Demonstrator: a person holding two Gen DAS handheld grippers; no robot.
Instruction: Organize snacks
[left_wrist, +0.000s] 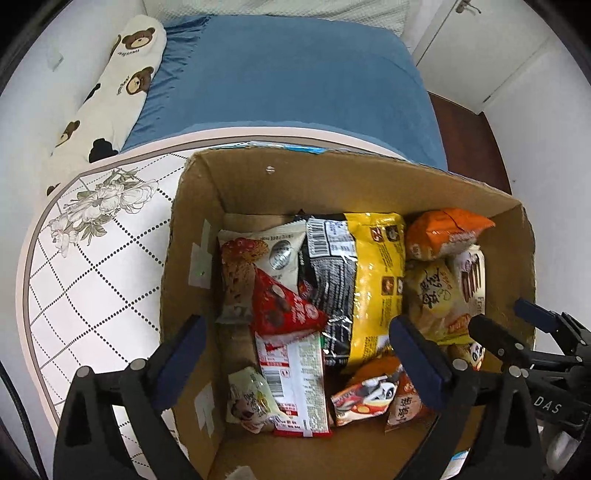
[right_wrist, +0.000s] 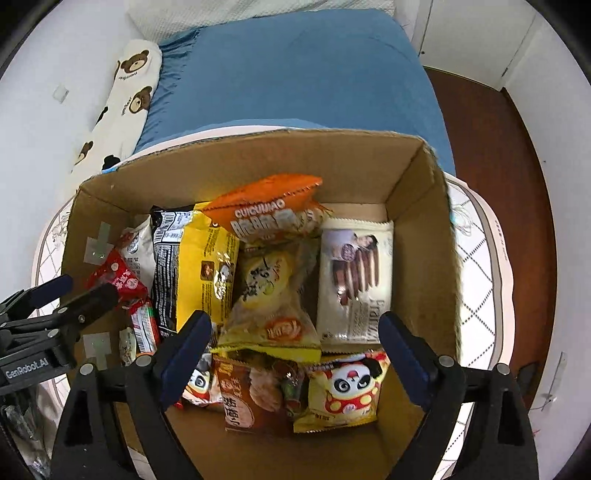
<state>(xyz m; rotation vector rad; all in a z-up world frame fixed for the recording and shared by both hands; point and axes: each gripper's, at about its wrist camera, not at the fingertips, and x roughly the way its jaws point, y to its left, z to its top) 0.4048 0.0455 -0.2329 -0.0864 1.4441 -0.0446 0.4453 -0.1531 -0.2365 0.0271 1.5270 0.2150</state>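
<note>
Cardboard box (left_wrist: 192, 206): open-topped, set on a round table (left_wrist: 92, 266) with a floral, diamond-dotted cover; a blue bed (left_wrist: 288, 74) lies beyond, with a bear-print bolster (left_wrist: 110, 88) along the wall.

Contents, as seen from above:
- Yellow-and-black bag (left_wrist: 354, 280), the largest item; long axis runs from near wall to far wall, barcode end toward the far wall.
- Orange packet (right_wrist: 273, 210), lying crosswise at the far end, propped on its neighbours.
- White wafer packet (right_wrist: 354, 280), long axis near-to-far, just beside the right wall.
- Pale yellow bun packet (right_wrist: 266, 295), between the yellow bag and the wafer packet.
- Red triangular packet (left_wrist: 288, 306), tip pointing right, resting on a cookie packet (left_wrist: 255, 258).
- White-and-red strip packet (left_wrist: 295, 384), lengthwise, at the near left.
- Panda packet (right_wrist: 343, 391) and brown packet (right_wrist: 251, 398), at the near end.

Bare floor is visible along the near wall and in the far right corner.

Left gripper (left_wrist: 299, 354): held over the box's left half, fingers spread wide, nothing between them.
Right gripper (right_wrist: 295, 343): held over the right half, fingers likewise apart and empty.
</note>
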